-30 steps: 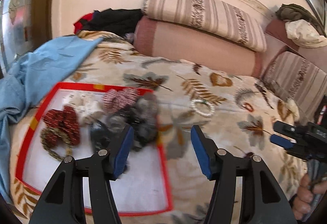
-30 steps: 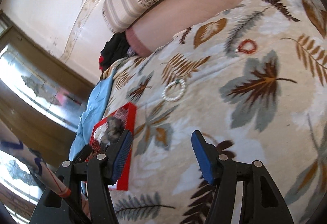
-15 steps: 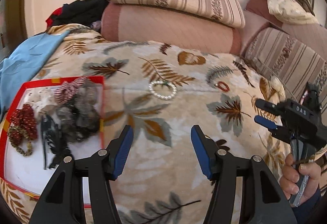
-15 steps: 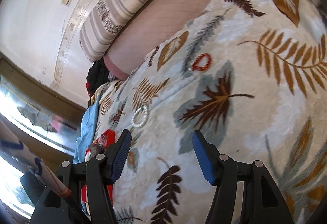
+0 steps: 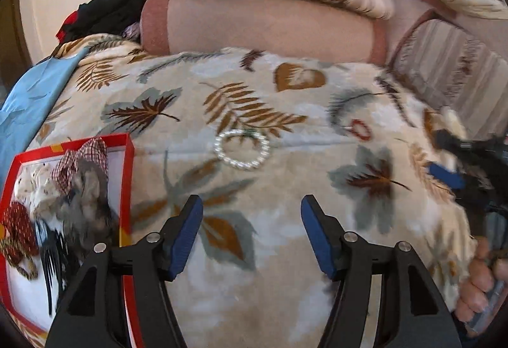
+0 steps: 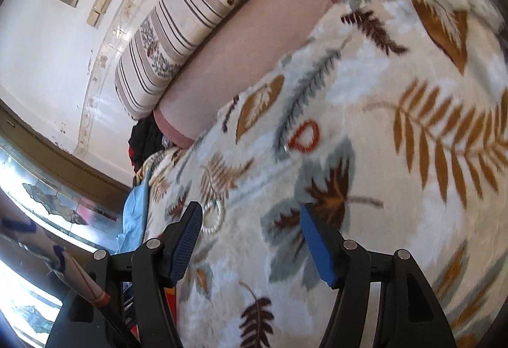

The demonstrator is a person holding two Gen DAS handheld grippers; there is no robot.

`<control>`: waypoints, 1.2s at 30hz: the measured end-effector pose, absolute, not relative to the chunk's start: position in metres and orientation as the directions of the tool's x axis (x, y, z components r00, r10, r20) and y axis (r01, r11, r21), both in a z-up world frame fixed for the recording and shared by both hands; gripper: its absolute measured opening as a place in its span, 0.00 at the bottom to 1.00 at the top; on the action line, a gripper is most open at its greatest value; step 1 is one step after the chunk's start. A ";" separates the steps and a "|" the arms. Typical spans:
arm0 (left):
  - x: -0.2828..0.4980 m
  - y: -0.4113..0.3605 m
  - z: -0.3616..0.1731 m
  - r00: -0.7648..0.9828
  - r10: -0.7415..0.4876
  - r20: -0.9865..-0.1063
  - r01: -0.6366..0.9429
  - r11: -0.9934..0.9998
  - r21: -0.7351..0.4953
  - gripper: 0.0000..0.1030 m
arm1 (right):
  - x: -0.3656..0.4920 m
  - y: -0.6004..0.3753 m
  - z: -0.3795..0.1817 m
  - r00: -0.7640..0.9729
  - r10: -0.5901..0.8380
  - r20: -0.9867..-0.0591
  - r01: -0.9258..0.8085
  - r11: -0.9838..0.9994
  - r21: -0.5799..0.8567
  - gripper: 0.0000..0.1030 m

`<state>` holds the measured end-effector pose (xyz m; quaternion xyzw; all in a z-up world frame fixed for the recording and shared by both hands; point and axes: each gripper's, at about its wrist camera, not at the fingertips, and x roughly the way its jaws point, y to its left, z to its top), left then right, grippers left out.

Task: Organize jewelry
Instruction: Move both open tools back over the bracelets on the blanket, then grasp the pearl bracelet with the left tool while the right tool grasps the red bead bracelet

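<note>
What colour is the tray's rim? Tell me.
Red, with a yellow patch; the tray shows best in the left wrist view.

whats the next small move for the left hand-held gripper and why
Probably ease the left hand-held gripper forward and down over the pearl bracelet: it lies loose on the blanket, outside the red tray, and the just-widened jaws hold nothing.

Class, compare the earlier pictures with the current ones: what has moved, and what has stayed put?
The left gripper swung away from the red tray toward the pearl bracelet; the right gripper turned toward the red ring. Both jaws have just been opening, holding nothing. Bracelet, ring and tray contents lie untouched.
</note>
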<state>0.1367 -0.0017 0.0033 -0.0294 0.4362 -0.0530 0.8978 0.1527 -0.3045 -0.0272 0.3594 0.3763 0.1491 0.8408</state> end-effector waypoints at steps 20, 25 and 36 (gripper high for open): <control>0.270 0.002 -0.070 0.511 0.107 -0.853 -0.066 0.994 0.085 0.47 | 0.159 -0.329 -0.043 0.670 0.556 -0.492 0.011 0.655 0.756 0.71; 0.269 -0.025 -0.074 0.555 0.164 -0.815 -0.035 0.984 0.174 0.09 | 0.161 -0.333 -0.042 0.688 0.507 -0.520 0.032 0.694 0.720 0.71; 0.152 -0.016 -0.065 0.560 -0.111 -0.821 0.098 0.993 -0.067 0.09 | 0.197 -0.327 -0.061 0.645 0.383 -0.661 0.116 0.806 0.581 0.34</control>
